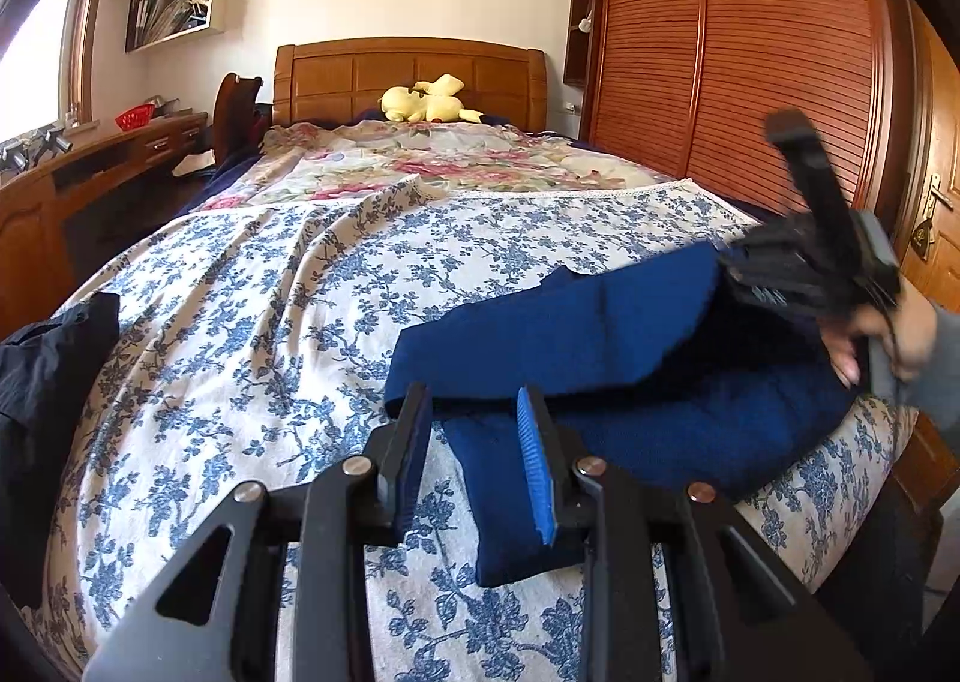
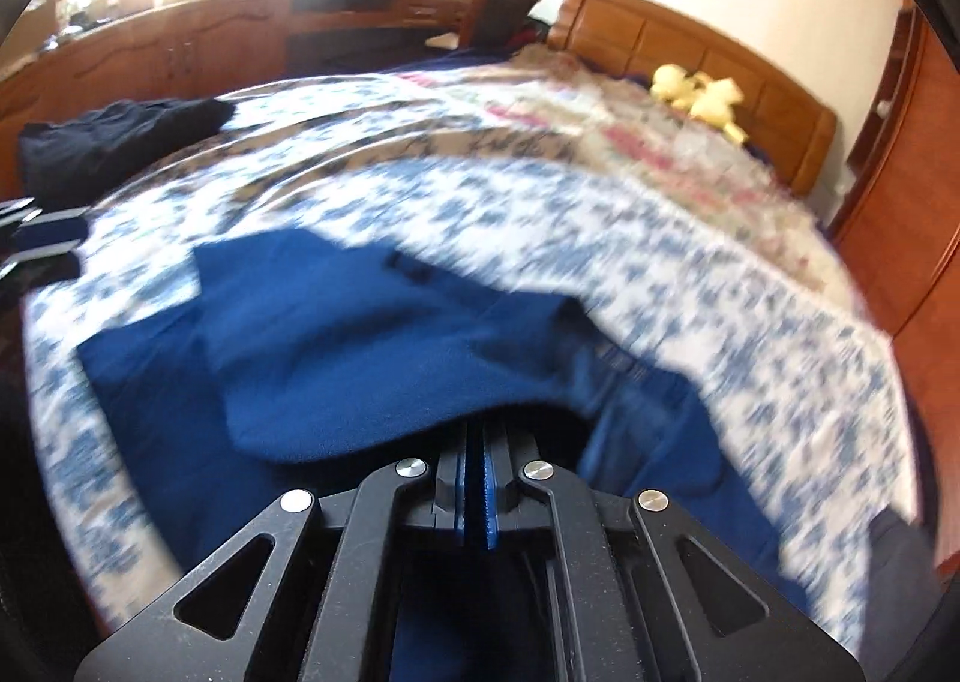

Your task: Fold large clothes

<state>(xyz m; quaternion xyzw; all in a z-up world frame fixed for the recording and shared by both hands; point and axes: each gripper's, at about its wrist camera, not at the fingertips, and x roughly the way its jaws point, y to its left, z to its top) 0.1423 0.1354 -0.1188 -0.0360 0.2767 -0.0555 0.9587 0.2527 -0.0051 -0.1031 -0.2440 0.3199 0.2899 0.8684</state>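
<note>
Right claw (image 2: pixel 477 493): blue pads pressed together, a fold of the blue garment (image 2: pixel 336 358) draped over the tips; whether cloth is pinched between them cannot be told. Left claw (image 1: pixel 477 451): fingers apart, nothing between the pads, tips at the garment's near edge. Garment lies partly folded on the blue-floral sheet (image 1: pixel 252 322) of the bed. Dark clothing (image 1: pixel 48 370) sits at the sheet's left edge. Yellow plush toy (image 1: pixel 429 100) by the headboard (image 1: pixel 408 76).

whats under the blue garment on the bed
The blue garment lies on the blue-flowered sheet, which shows all around it. One folded layer rests on another layer of the same cloth. Whatever sits beneath its middle is covered and cannot be seen.
</note>
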